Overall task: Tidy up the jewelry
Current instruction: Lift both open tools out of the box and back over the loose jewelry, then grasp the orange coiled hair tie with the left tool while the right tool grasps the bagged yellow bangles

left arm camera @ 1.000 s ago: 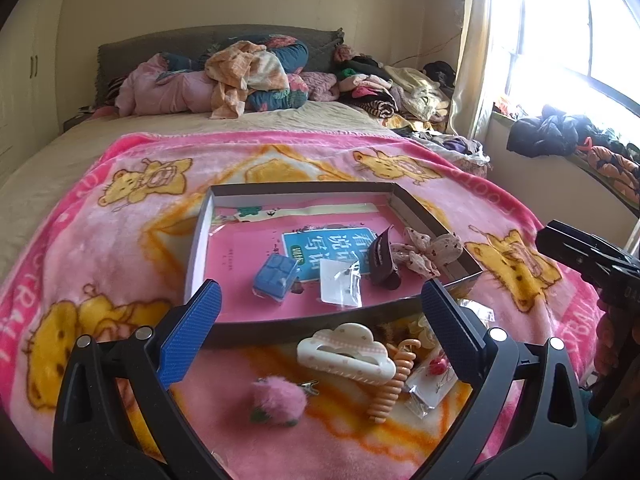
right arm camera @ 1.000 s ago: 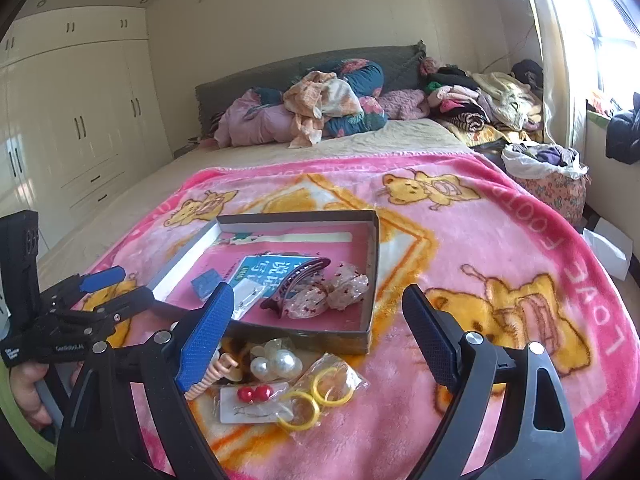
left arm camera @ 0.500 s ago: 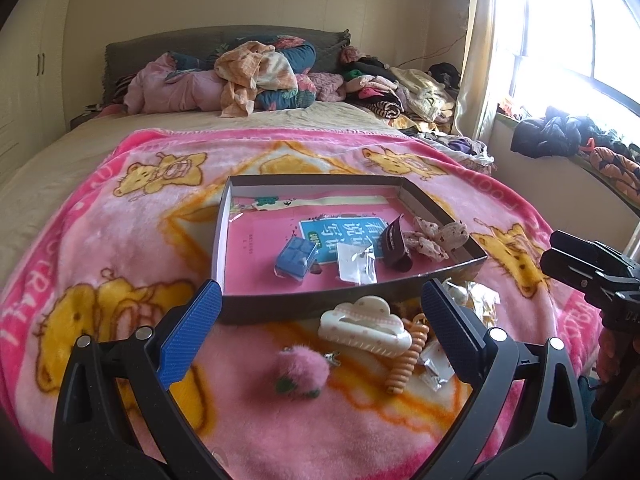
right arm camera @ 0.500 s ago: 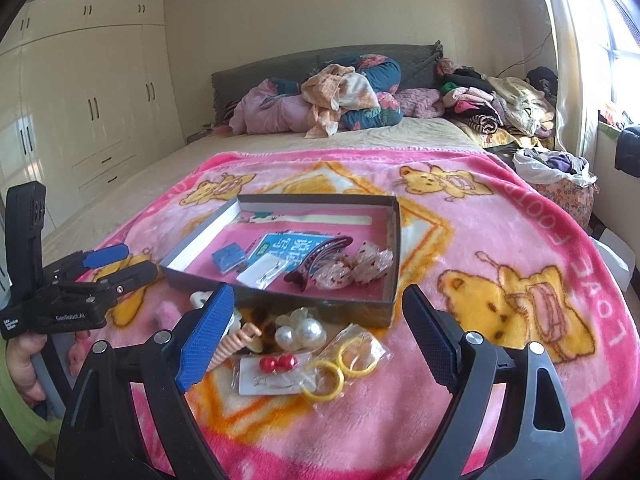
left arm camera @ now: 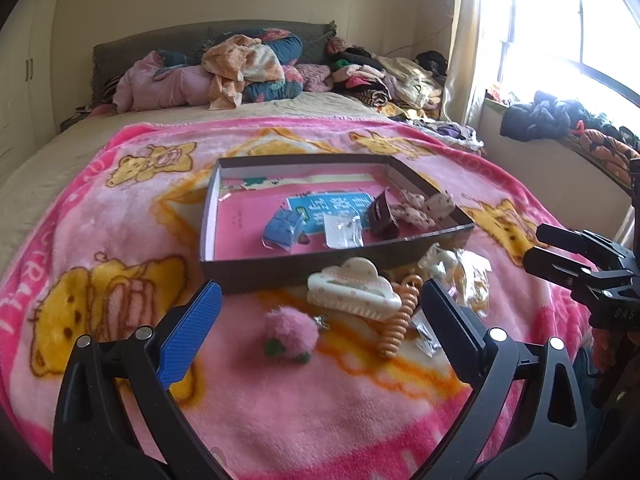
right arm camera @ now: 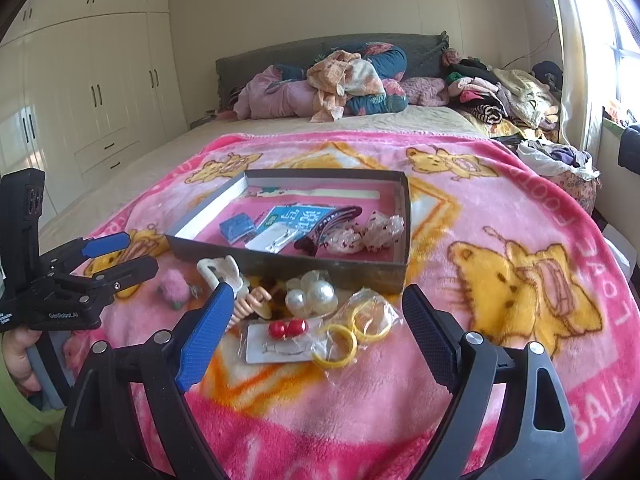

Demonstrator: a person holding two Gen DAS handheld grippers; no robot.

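In the left wrist view, we see the left gripper (left arm camera: 320,324) at the bottom of the frame with its jaws spread wide and nothing between the pads; they touch nothing. Just beyond the tips, at lower centre, a pink pompom (left arm camera: 291,337) lies on the pink blanket (left arm camera: 120,240). Slightly farther and to the right, a white hair claw (left arm camera: 354,291) rests beside a coiled orange hair tie (left arm camera: 400,316).

In the right wrist view, we see the right gripper (right arm camera: 316,330) at the bottom of the frame, also spread wide, gripping nothing and apart from every item. Between its tips, at lower centre, lie a white card with red beads (right arm camera: 282,340) and a clear bag of yellow hoops (right arm camera: 352,334). Just past these, a cluster of large pearls (right arm camera: 312,296) sits against the near wall of the box.

Farther on, at mid-frame, the shallow grey box (right arm camera: 328,270) stands on the blanket. Inside it, we see a blue packet (right arm camera: 237,227), a clear packet (right arm camera: 276,238), a dark hair clip (right arm camera: 328,224) and spotted fabric bows (right arm camera: 368,234).

At the top of the frame, a heap of clothes (right arm camera: 340,80) lies against the headboard.
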